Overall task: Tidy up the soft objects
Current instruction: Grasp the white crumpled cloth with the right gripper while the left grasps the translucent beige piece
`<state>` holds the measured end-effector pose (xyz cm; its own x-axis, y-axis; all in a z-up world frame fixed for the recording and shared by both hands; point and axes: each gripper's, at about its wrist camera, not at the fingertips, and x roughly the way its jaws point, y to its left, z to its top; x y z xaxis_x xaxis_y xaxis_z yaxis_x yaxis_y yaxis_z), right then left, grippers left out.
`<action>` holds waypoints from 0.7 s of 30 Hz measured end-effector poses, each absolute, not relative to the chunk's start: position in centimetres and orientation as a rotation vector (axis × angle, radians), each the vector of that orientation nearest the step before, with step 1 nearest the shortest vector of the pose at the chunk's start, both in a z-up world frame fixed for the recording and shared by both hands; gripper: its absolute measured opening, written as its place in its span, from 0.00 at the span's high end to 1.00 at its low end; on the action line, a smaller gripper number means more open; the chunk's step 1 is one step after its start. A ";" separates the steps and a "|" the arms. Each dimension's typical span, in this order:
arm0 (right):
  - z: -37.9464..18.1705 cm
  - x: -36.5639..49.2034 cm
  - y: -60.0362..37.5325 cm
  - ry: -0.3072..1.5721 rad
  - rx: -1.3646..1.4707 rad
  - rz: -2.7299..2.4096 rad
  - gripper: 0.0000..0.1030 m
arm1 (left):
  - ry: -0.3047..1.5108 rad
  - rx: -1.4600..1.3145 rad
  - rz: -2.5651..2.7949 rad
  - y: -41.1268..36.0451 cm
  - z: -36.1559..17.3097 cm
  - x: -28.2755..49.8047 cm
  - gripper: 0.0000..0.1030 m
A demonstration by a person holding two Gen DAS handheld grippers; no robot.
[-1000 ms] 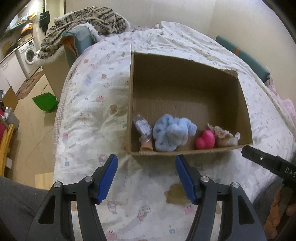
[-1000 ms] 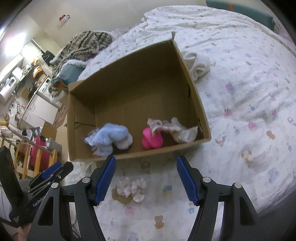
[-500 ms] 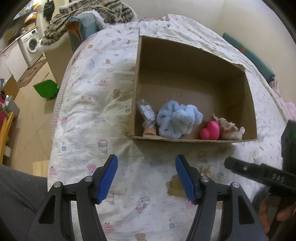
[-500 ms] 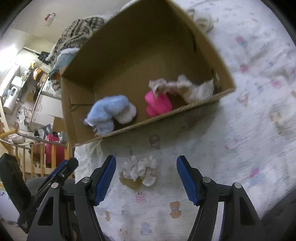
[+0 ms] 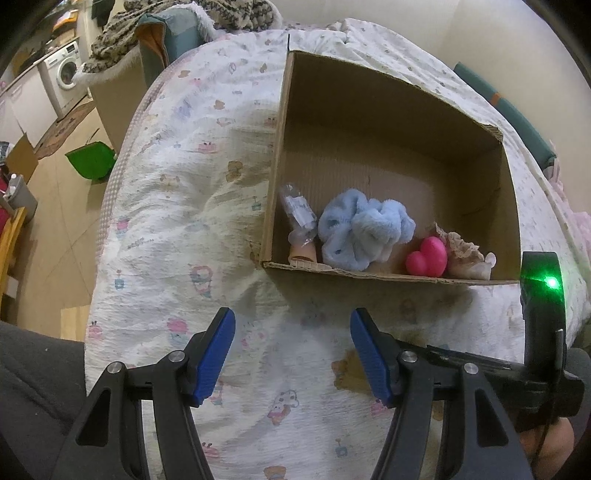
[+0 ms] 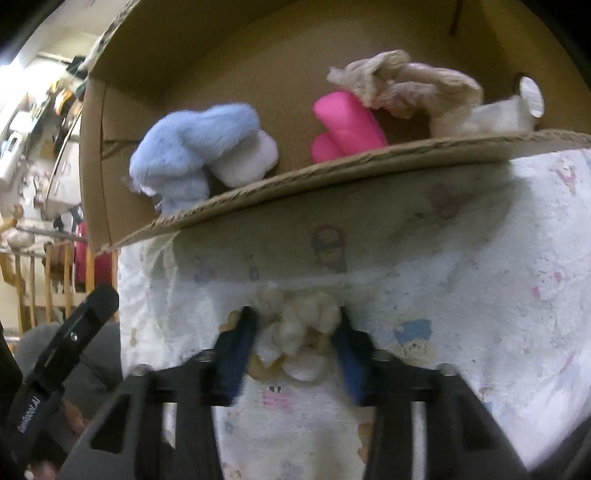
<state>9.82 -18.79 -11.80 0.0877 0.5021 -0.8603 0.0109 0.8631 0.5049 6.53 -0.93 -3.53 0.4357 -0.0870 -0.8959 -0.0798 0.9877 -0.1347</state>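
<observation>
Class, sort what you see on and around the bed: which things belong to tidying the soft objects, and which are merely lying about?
Part of the job:
white scrunchie, between the right gripper fingers
cardboard box
blue scrunchie, pink heart, beige scrunchie, all inside the box

Lying about:
green bin
washing machine
patterned blanket
left gripper, open and idle

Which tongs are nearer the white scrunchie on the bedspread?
Right. The right tongs straddle the white scrunchie, fingers on both sides of it. The left tongs hover open over bare bedspread, nothing between them.
</observation>
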 end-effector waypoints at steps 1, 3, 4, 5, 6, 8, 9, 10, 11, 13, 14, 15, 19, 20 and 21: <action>-11.7 9.7 -18.8 1.442 0.431 0.384 0.72 | 1.125 -0.166 -0.006 -1.0 -3.6 6.6 0.40; -11.2 9.5 -18.9 1.429 0.424 0.384 0.81 | 1.134 -0.165 -0.013 -1.2 -3.9 6.6 0.40; -10.9 9.4 -19.1 1.420 0.430 0.384 0.82 | 1.140 -0.164 -0.018 -1.3 -4.1 6.7 0.40; -10.8 9.4 -19.4 1.410 0.438 0.380 0.82 | 1.148 -0.162 -0.025 -1.5 -4.3 6.7 0.40; -10.6 9.3 -19.8 1.399 0.448 0.372 0.82 | 1.164 -0.157 -0.039 -1.9 -4.6 6.8 0.40; -9.9 8.9 -20.7 1.373 0.476 0.360 0.82 | 1.194 -0.148 -0.072 -2.6 -5.4 6.8 0.40; -9.4 8.7 -21.1 1.358 0.485 0.350 0.82 | 1.205 -0.144 -0.086 -3.0 -5.7 6.7 0.40; -9.1 8.5 -21.6 1.345 0.490 0.338 0.82 | 1.221 -0.140 -0.110 -3.6 -6.2 6.7 0.40; -8.6 8.3 -22.2 1.331 0.498 0.323 0.82 | 1.237 -0.135 -0.136 -4.1 -6.7 6.7 0.40; -7.9 7.9 -23.0 1.306 0.520 0.300 0.82 | 1.275 -0.117 -0.182 -5.3 -7.7 6.8 0.40; -7.6 7.7 -23.6 1.294 0.531 0.287 0.82 | 1.289 -0.105 -0.197 -5.9 -8.2 6.9 0.40; -7.3 7.6 -23.9 1.284 0.538 0.279 0.82 | 1.297 -0.092 -0.206 -6.3 -8.6 6.9 0.40; -7.0 6.9 -25.0 1.268 0.580 0.260 0.82 | 1.312 -0.050 -0.253 -8.1 -9.8 7.1 0.50; -7.0 6.9 -25.3 1.268 0.587 0.256 0.82 | 1.320 -0.039 -0.269 -8.5 -10.1 7.3 0.51; -6.9 7.1 -25.2 1.268 0.591 0.256 0.82 | 1.325 -0.023 -0.272 -8.8 -10.4 7.5 0.55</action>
<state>7.11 -25.19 -6.93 0.2953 0.4940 -0.8178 0.1373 0.8251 0.5481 7.51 -8.82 -10.35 0.2167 -0.2091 -0.9536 0.1831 0.9682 -0.1707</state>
